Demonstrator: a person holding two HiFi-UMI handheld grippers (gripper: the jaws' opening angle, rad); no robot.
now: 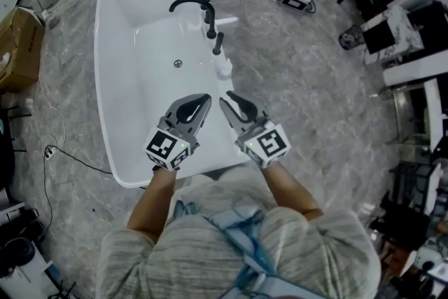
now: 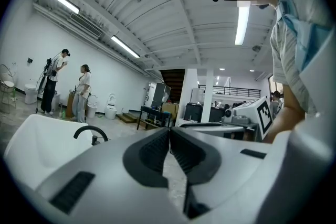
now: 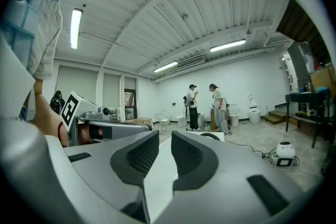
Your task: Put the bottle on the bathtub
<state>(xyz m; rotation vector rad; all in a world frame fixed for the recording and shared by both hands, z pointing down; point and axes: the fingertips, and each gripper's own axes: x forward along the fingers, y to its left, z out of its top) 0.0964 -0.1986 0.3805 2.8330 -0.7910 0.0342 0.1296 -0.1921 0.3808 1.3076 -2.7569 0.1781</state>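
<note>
two empty grippers over one bathtub: left gripper closed, right gripper barely apart; one white bottle on its rim; only gripper views show two bystanders.

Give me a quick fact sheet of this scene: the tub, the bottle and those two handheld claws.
Setting: white bathtub on a grey floor
Faucet: black faucet on the tub's rim, right side in the head view
Bottle: small white bottle, on the rim beside the faucet
Left gripper: left gripper over the tub's near end, jaws shut, empty
Right gripper: right gripper beside it, jaws slightly apart, empty
Others: two people standing far off
</note>
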